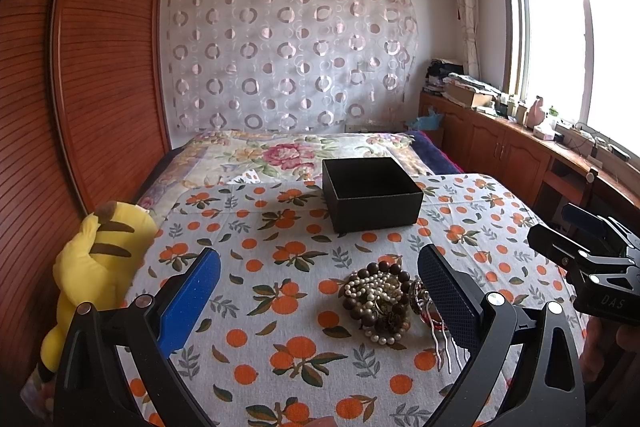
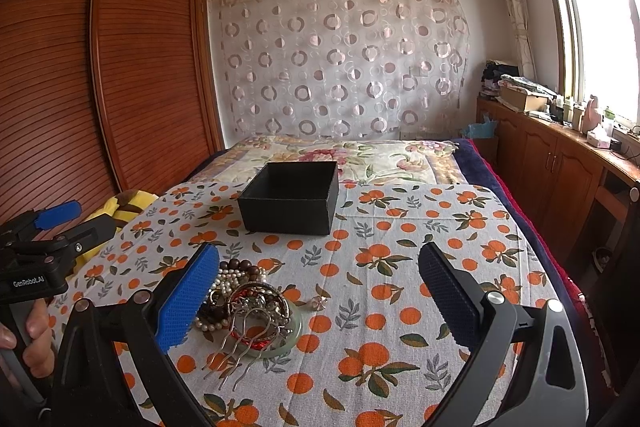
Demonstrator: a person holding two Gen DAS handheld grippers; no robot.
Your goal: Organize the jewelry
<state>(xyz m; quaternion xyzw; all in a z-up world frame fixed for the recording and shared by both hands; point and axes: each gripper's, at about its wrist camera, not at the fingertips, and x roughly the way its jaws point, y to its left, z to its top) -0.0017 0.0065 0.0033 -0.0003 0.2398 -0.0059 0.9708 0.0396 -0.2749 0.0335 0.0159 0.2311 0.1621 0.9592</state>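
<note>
Left wrist view: the left gripper (image 1: 320,291) is spread wide, holding nothing; a tangled jewelry pile (image 1: 380,297) of wooden beads and pearls lies between its ribbed pads, nearer the right one. Behind the pile stands a square black box (image 1: 372,195), its inside dark.

Right wrist view: the right gripper (image 2: 320,295) gapes empty; the pile (image 2: 248,307), with a metal hair comb (image 2: 240,343), lies beside its left pad.

A black box (image 1: 372,193) sits on an orange-fruit-print white cloth (image 1: 280,347) beside a yellow, brown-striped plush toy (image 1: 96,259).
</note>
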